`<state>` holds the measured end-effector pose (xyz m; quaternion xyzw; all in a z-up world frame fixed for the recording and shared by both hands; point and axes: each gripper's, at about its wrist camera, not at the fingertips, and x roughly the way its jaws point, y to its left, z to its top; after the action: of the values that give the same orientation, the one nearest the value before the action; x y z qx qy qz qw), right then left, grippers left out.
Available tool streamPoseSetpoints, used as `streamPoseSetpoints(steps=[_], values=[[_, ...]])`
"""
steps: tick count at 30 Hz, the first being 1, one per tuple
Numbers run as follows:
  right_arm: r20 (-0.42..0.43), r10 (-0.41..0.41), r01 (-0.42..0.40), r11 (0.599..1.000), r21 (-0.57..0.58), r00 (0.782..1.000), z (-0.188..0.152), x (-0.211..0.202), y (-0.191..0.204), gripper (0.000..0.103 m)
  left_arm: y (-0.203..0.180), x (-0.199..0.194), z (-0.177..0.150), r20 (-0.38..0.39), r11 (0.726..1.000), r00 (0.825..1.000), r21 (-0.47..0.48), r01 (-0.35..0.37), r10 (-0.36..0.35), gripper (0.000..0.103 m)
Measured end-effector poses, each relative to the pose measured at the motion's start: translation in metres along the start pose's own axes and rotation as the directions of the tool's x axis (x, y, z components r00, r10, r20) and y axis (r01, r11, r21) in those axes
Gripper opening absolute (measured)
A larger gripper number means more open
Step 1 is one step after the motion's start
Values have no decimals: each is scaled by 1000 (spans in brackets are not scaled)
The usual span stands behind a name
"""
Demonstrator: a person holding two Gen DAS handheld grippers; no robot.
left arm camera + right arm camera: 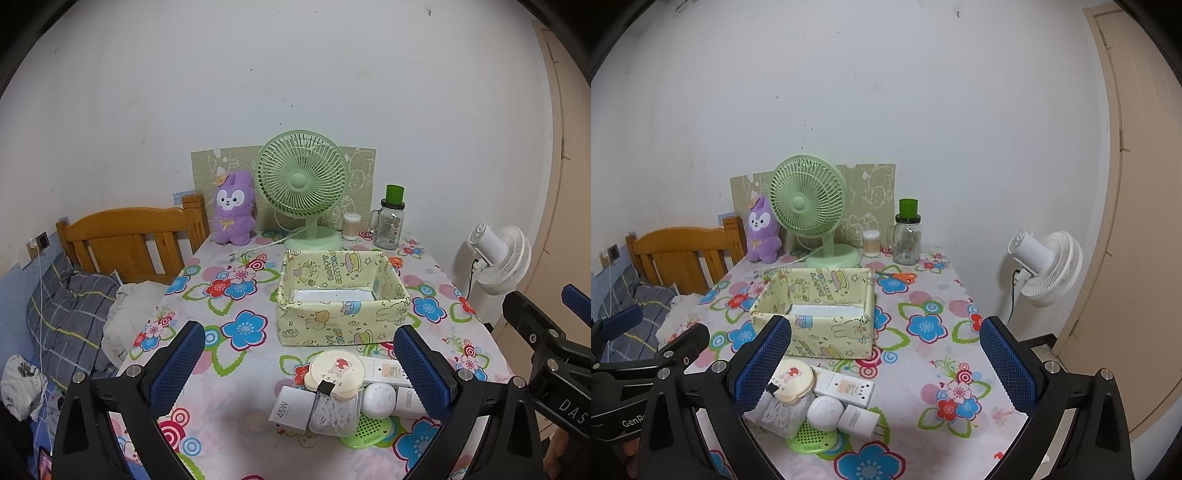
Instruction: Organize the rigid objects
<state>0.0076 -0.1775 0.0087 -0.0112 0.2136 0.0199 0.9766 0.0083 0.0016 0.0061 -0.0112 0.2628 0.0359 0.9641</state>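
- Left wrist view shows our left gripper [299, 363] with fingers spread wide and empty; the cluster of small items lies just ahead between them, toward the right finger [421, 373].
- We judge the left hand nearer: the round cream lidded jar [334, 371] sits between its fingers.
- Our right gripper [886, 363] is also apart and empty; the cluster lies beside its left finger [761, 363].
- Beyond the fingertips waits the yellow cartoon-print fabric box [341, 325], open-topped.
- A white 45W charger cube [290, 408], white remote [384, 371] and round white puck [378, 400] crowd the jar.
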Motion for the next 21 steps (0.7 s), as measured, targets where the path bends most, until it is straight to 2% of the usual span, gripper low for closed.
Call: streamPoseSetpoints(steps=[21], values=[[16, 5, -5, 1000, 6, 1000, -1, -2, -4, 103, -1, -5, 2, 19, 1000, 1000, 3, -9, 9, 103]])
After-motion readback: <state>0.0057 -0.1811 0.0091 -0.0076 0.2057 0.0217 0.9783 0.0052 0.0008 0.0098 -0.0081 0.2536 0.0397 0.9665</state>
